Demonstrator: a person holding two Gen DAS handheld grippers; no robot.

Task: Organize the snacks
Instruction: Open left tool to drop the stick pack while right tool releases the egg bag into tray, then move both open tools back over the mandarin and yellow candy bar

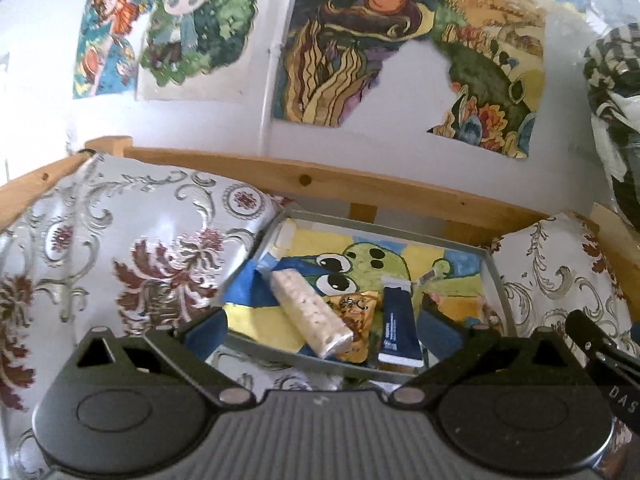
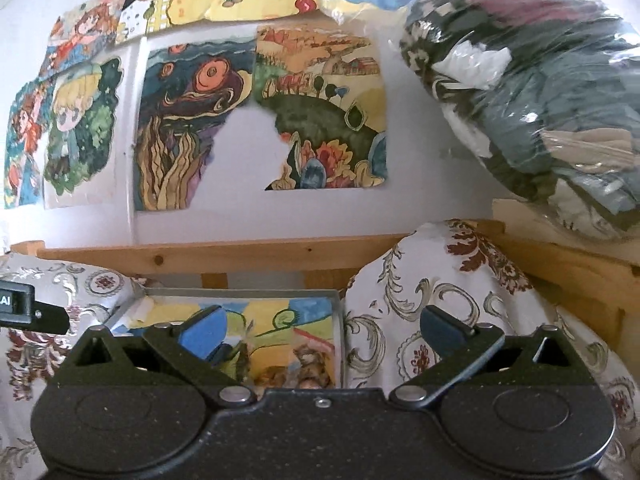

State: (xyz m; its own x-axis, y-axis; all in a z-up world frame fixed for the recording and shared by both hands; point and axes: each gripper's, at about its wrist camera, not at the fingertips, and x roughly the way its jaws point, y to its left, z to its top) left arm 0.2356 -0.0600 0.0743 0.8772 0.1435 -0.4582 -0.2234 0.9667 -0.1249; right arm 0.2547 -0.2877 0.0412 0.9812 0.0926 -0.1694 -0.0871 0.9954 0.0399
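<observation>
You are holding your left gripper [image 1: 322, 330] with its fingers spread wide and gripping nothing, pointing at the tray [image 1: 498, 280] that is sitting in the lower middle of the left wrist frame, on the patterned cloth [image 1: 120, 248]. Three snacks are lying side by side on the tray's frog drawing: a white bar [image 1: 310, 312] slanting across the centre, a gold packet [image 1: 358, 316] partly under it, and a dark blue packet [image 1: 398, 326] just right of that. Your right gripper [image 2: 322, 334] is also keeping its fingers apart and empty, hovering over the tray's right edge [image 2: 340, 328] in the lower centre of its frame. Drawings [image 2: 192, 128] are hanging on the wall across the upper part, and a clear bag [image 2: 540, 92] of clothes is filling the upper right.
</observation>
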